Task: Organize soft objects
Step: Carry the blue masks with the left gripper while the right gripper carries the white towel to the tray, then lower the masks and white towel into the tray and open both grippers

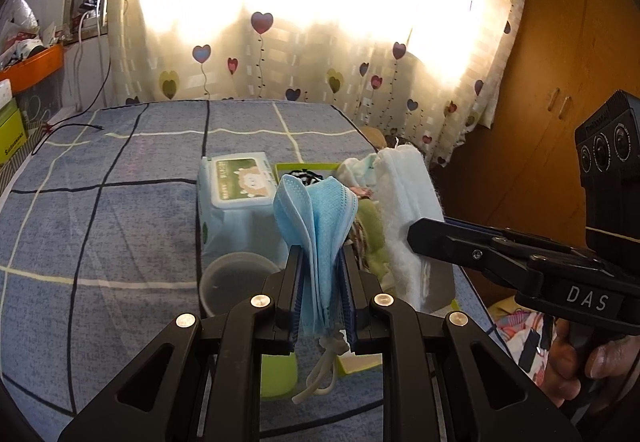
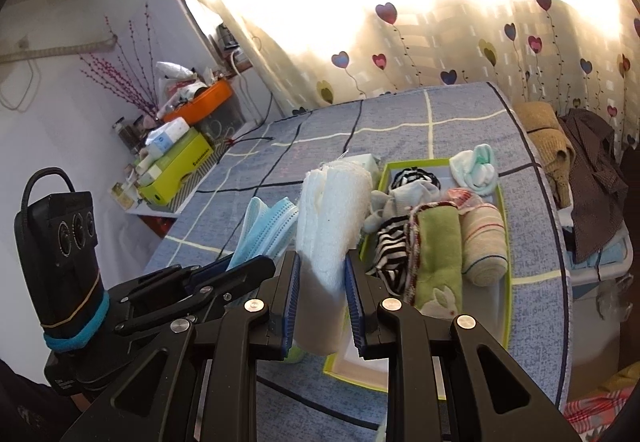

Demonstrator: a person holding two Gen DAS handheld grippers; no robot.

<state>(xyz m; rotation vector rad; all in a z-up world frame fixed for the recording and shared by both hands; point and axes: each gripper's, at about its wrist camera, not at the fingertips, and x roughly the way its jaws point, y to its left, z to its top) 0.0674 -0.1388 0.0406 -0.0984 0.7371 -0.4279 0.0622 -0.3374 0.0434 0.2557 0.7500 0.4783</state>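
A: We are over a bed [image 1: 120,178] spread with a blue cover crossed by dark and pale lines; a sunlit heart-print curtain [image 1: 280,42] hangs behind it, and a wooden cabinet [image 1: 560,54] stands to the right.

B: On the cover we see a green-rimmed tray [image 2: 505,242] holding a rolled green towel [image 2: 436,250], a striped beige roll [image 2: 484,238], zebra-striped socks [image 2: 390,254] and pale socks [image 2: 478,164] at its far corner.

A: Our left claw [image 1: 320,274] is clamped on folded blue face masks [image 1: 316,210], ear loops dangling. Our right claw [image 2: 322,274] is clamped on a folded white cloth [image 2: 336,214], held near the tray's left edge.

B: Only the left view shows the wipes pack [image 1: 236,182] and the clear cup [image 1: 236,278] beside the tray. Only the right view shows the cluttered side shelf [image 2: 172,146] and clothes piled [image 2: 580,170] beyond the bed.
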